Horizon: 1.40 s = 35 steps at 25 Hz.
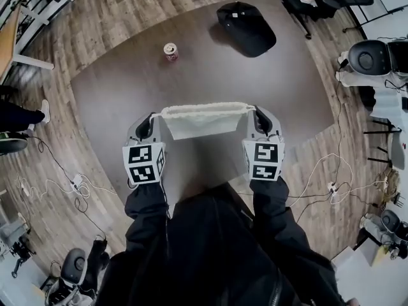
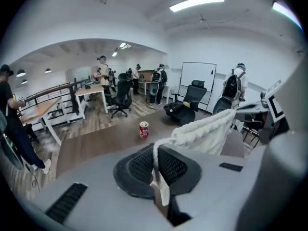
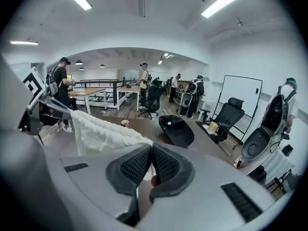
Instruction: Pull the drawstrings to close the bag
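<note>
Head view: holding a white bag (image 1: pixel 203 121) stretched in the air over the brown surface (image 1: pixel 127 88), mouth gathered into a ruffled band. Pinching the left drawstring (image 2: pixel 155 150) with the left hand-held gripper (image 1: pixel 153 117), black pads pressed together on the cord. Same at the right hand-held gripper (image 1: pixel 257 115): clamped tight on the right drawstring (image 1: pixel 250 108), white showing between its pads. Farther off on the surface, standing upright, a red can (image 1: pixel 171 51); beyond it, lying well apart, a black backpack (image 1: pixel 247 28).
</note>
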Each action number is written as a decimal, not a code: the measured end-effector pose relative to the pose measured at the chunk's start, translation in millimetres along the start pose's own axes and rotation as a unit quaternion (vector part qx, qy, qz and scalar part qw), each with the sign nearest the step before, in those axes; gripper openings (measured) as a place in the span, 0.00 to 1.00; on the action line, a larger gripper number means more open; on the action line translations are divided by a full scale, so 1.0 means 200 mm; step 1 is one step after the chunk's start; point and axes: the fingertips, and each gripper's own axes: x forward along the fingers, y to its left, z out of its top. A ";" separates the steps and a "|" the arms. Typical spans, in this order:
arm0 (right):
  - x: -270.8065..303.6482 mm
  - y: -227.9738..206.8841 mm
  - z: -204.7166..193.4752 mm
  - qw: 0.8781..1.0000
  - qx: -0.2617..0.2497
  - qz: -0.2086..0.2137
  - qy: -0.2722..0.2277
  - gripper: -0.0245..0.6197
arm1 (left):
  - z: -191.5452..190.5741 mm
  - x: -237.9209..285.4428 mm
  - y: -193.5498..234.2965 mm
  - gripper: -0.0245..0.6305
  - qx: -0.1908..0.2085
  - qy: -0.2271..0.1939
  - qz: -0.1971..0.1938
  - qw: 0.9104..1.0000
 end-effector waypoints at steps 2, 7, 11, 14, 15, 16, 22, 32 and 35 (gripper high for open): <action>-0.07 -0.04 0.03 1.000 0.006 -0.013 -0.009 0.08 | 0.06 -0.07 0.01 0.09 -0.020 -0.015 0.010 1.000; -0.20 -0.11 0.13 0.998 0.033 -0.034 -0.038 0.08 | 0.20 -0.21 0.03 0.09 -0.056 -0.055 0.027 0.997; -0.28 -0.16 0.17 0.996 0.052 -0.046 -0.051 0.08 | 0.26 -0.29 0.05 0.09 -0.079 -0.080 0.041 0.993; -0.32 -0.18 0.17 0.995 0.061 -0.051 -0.056 0.08 | 0.29 -0.35 0.08 0.09 -0.092 -0.096 0.053 0.990; -0.33 -0.18 0.17 0.995 0.062 -0.054 -0.057 0.08 | 0.29 -0.37 0.09 0.09 -0.098 -0.102 0.058 0.988; -0.34 -0.19 0.17 0.995 0.064 -0.056 -0.057 0.08 | 0.29 -0.39 0.11 0.09 -0.106 -0.107 0.063 0.987; -0.40 -0.18 0.17 0.994 0.068 -0.060 -0.062 0.08 | 0.28 -0.49 0.20 0.09 -0.149 -0.128 0.073 0.978; -0.44 -0.20 0.19 0.993 0.071 -0.069 -0.063 0.08 | 0.29 -0.59 0.31 0.09 -0.180 -0.154 0.098 0.967; -0.45 -0.24 0.18 0.992 0.077 -0.076 -0.060 0.08 | 0.30 -0.61 0.36 0.09 -0.189 -0.161 0.106 0.963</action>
